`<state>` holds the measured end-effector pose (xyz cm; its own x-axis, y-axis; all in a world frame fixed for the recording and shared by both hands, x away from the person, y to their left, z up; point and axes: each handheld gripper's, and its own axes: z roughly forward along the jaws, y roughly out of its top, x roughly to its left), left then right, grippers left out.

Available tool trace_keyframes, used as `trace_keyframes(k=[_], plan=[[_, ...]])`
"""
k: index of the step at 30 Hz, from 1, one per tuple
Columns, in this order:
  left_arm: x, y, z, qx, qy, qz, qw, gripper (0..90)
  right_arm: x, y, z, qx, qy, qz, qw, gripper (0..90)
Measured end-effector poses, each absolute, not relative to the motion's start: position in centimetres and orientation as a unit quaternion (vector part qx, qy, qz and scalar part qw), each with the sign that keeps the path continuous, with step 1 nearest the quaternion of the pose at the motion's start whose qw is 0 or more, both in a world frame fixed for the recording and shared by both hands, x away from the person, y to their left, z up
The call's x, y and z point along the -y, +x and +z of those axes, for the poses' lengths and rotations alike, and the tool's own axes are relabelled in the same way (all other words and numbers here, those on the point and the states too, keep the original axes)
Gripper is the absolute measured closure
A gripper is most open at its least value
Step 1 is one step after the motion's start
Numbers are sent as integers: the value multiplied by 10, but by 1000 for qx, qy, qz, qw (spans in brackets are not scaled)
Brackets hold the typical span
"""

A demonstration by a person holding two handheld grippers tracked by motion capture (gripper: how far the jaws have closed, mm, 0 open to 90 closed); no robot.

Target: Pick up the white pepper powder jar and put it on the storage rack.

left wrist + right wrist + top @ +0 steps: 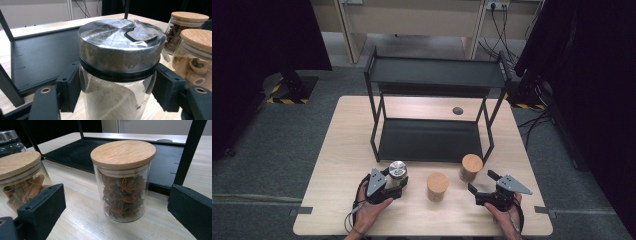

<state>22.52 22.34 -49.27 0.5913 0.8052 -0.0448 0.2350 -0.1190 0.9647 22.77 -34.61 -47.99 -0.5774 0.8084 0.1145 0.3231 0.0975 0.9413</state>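
Both hands rest low at the near edge of the pale wooden tabletop [342, 150]. The left tool [398, 186] is clamped on the metal-lidded glass jar of pale powder [398, 172], near the near-left corner. The right tool [479, 182] stands apart, empty, facing the wood-lidded glass jar of star anise [123, 182]. The right gripper view reveals the star anise; the high view shows just lids.

Overhead forward-down, two close table-level views
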Motion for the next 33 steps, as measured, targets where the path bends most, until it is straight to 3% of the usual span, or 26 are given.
trace_keyframes(k=[33], plan=[[-222, 239, -473, -379, 698, 256, 552, 310, 348, 228, -480, -703, 404, 542, 221, 19]])
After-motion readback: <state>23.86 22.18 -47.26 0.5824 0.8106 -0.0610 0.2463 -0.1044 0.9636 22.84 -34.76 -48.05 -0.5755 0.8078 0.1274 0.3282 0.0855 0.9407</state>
